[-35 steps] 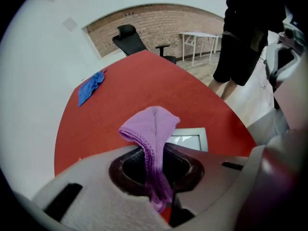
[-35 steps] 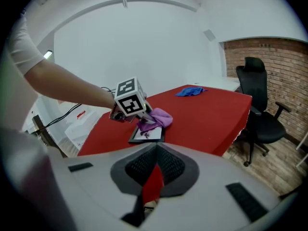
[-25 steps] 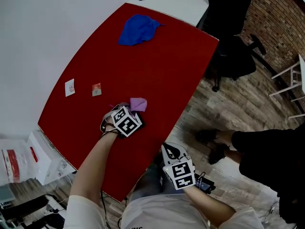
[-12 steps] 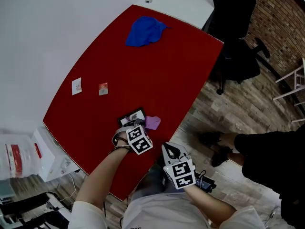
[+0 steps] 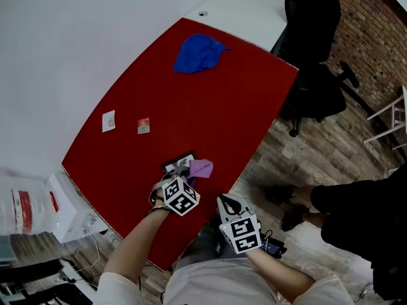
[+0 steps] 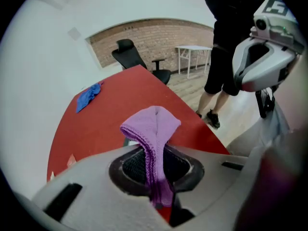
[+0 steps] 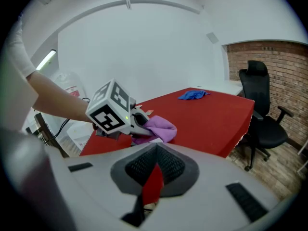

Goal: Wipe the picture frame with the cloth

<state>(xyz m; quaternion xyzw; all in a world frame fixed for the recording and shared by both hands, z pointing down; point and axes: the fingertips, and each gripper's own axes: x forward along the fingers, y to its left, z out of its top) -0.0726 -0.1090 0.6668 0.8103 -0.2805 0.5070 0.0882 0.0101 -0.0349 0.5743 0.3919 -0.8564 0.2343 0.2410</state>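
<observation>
small dark picture frame [image 5: 177, 164] lying flat near the bottom edge of the red table [image 5: 210, 107], long side running lower-left to upper-right, left gripper [image 5: 191, 173] clamped on a purple cloth [image 5: 202, 168] right at its right end, right gripper [image 5: 229, 203] pinched together on nothing, off the table at lower middle, blue rag [image 5: 198, 53] way up top, two little cards [image 5: 109, 121] at left, office chair [image 5: 315, 49] upper right
</observation>
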